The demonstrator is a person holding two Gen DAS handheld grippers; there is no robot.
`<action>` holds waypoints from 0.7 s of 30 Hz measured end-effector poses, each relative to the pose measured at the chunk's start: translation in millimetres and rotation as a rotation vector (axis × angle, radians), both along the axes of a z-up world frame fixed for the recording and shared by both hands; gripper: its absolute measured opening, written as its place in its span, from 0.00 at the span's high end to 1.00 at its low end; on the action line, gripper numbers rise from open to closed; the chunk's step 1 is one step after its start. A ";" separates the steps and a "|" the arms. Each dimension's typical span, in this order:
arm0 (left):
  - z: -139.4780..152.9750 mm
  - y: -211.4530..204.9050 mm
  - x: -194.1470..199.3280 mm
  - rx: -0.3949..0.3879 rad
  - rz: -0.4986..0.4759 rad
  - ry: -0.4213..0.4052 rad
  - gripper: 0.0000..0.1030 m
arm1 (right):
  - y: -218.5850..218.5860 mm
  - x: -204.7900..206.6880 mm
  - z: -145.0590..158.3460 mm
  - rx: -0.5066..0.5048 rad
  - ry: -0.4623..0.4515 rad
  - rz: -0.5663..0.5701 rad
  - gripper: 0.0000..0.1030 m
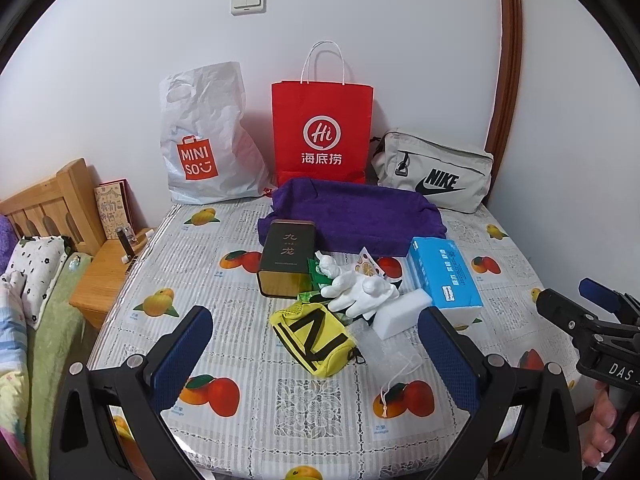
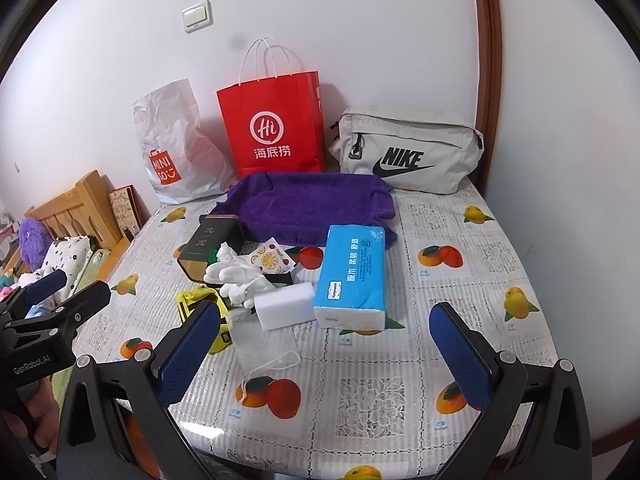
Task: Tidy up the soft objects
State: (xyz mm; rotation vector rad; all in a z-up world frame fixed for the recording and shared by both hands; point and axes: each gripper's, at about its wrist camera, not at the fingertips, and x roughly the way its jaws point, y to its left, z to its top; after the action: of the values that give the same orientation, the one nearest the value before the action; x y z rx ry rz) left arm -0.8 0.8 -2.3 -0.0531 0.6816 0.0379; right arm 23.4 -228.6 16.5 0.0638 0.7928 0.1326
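A heap lies mid-table: a yellow pouch (image 1: 316,336) (image 2: 200,300), white gloves (image 1: 360,292) (image 2: 236,280), a white sponge block (image 1: 400,312) (image 2: 284,306), a blue tissue pack (image 1: 444,272) (image 2: 354,276), a dark tin (image 1: 286,256) (image 2: 208,246) and a clear mesh drawstring bag (image 1: 384,352) (image 2: 264,344). Behind them a purple towel (image 1: 352,216) (image 2: 308,204) lies spread. My left gripper (image 1: 314,314) (image 2: 80,286) hovers open just short of the pouch. My right gripper (image 2: 326,310) (image 1: 568,296) is open before the tissue pack, holding nothing.
Against the back wall stand a white plastic bag (image 1: 204,140), a red paper bag (image 1: 320,132) and a grey Nike bag (image 1: 436,172). A wooden nightstand (image 1: 108,272) and a bed (image 1: 36,280) lie left of the table. The fruit-print tablecloth (image 2: 380,400) shows in front.
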 end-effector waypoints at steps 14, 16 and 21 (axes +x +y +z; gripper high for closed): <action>0.8 -1.2 0.5 0.005 -0.002 -0.002 0.00 | 2.7 0.0 2.4 0.000 0.000 0.005 0.00; 0.8 -1.4 0.4 0.005 -0.005 -0.004 0.00 | 3.2 -0.5 2.7 0.001 -0.002 0.010 0.00; 1.4 -1.2 -0.5 0.007 -0.004 -0.006 0.00 | 2.9 -0.9 2.9 0.006 0.001 0.010 0.00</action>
State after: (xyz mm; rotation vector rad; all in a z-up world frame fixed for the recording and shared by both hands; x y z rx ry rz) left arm -1.3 -0.4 -0.9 -0.0451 0.6759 0.0361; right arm 22.5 -225.7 19.4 0.0654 0.7934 0.1443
